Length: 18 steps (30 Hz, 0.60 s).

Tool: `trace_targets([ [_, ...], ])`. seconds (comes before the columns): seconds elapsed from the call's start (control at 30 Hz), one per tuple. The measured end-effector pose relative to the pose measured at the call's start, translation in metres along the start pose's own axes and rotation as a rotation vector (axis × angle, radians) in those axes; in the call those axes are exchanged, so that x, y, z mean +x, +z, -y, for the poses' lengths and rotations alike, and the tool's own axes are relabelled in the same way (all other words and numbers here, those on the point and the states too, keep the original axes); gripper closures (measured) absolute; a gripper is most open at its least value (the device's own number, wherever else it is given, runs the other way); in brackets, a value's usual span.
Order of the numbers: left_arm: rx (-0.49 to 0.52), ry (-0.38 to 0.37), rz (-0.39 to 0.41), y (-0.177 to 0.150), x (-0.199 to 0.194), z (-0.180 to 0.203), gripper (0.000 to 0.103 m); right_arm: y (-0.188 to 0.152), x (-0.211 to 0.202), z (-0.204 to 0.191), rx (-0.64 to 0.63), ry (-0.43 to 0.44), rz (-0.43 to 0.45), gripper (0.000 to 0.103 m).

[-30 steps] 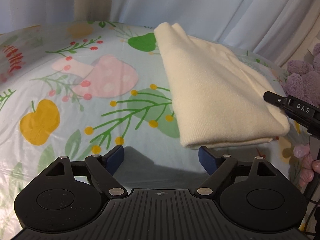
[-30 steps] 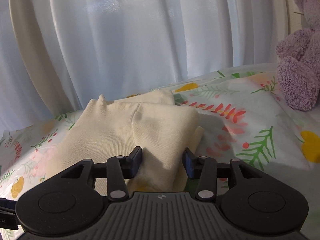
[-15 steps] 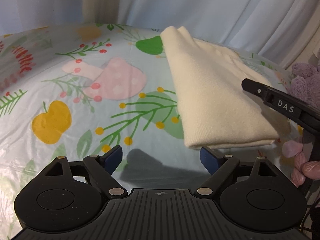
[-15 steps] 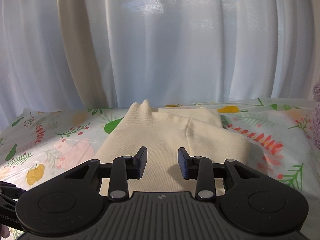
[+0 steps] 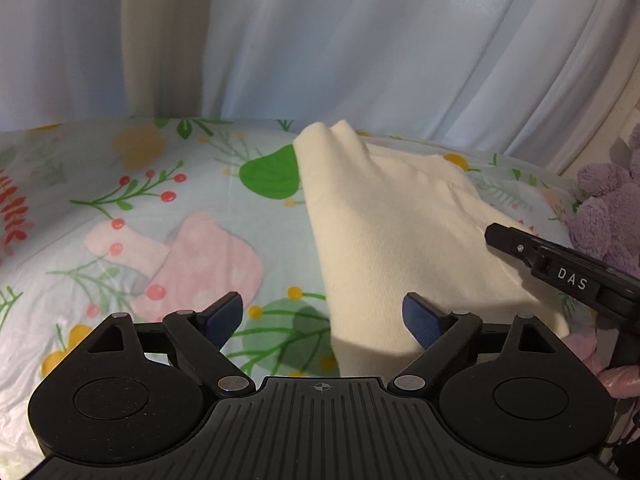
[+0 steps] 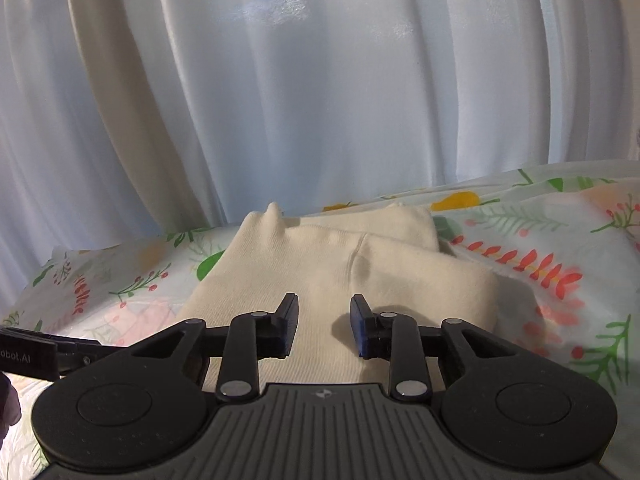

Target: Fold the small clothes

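A folded cream garment [image 5: 380, 232] lies on the flower-print bed sheet [image 5: 140, 220], its top layer doubled over toward the right [image 6: 420, 276]. My left gripper [image 5: 322, 304] is open wide just above the garment's near left corner, not touching it. My right gripper [image 6: 324, 302] hovers over the garment's near middle; its jaws are closing, with a narrow gap and no cloth pinched between the pads. One black finger of the right gripper [image 5: 516, 246] reaches over the garment's right side in the left wrist view.
White curtains [image 6: 320, 80] hang close behind the bed. A purple plush toy [image 5: 608, 208] sits at the right edge. A hand [image 5: 620, 376] shows at the lower right. The left gripper's body [image 6: 28, 356] pokes in from the left.
The left gripper moved forward and up, so the garment's near corner now sits between its fingers. The right jaws narrowed, and that view swung left, losing the plush toy.
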<state>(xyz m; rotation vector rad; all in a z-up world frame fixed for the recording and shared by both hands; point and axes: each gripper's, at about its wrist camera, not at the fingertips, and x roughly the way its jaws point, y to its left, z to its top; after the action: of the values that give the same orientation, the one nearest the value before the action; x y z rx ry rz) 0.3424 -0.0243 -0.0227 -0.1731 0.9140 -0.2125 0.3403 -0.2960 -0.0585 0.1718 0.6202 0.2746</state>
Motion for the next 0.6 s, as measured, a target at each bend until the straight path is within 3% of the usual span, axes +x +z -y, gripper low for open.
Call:
trace_targets([
  [0.17,0.006,-0.013,-0.015,0.012,0.033,0.007,0.011,0.016,0.049,0.004,-0.114,-0.06,-0.153,0.076],
  [0.27,0.008,-0.016,-0.02,0.015,0.044,0.006,0.01,0.016,0.057,0.016,-0.101,-0.104,-0.139,0.076],
  [0.37,-0.019,-0.049,-0.03,0.017,0.051,-0.001,0.009,0.012,0.058,0.04,0.001,-0.098,-0.118,0.076],
  [0.47,-0.055,-0.076,-0.043,0.018,0.054,-0.012,0.007,0.01,0.048,0.049,0.017,-0.187,-0.097,0.077],
  [0.6,-0.097,-0.108,-0.044,0.015,0.047,-0.027,0.008,0.003,0.008,0.073,0.144,-0.144,-0.066,0.064],
])
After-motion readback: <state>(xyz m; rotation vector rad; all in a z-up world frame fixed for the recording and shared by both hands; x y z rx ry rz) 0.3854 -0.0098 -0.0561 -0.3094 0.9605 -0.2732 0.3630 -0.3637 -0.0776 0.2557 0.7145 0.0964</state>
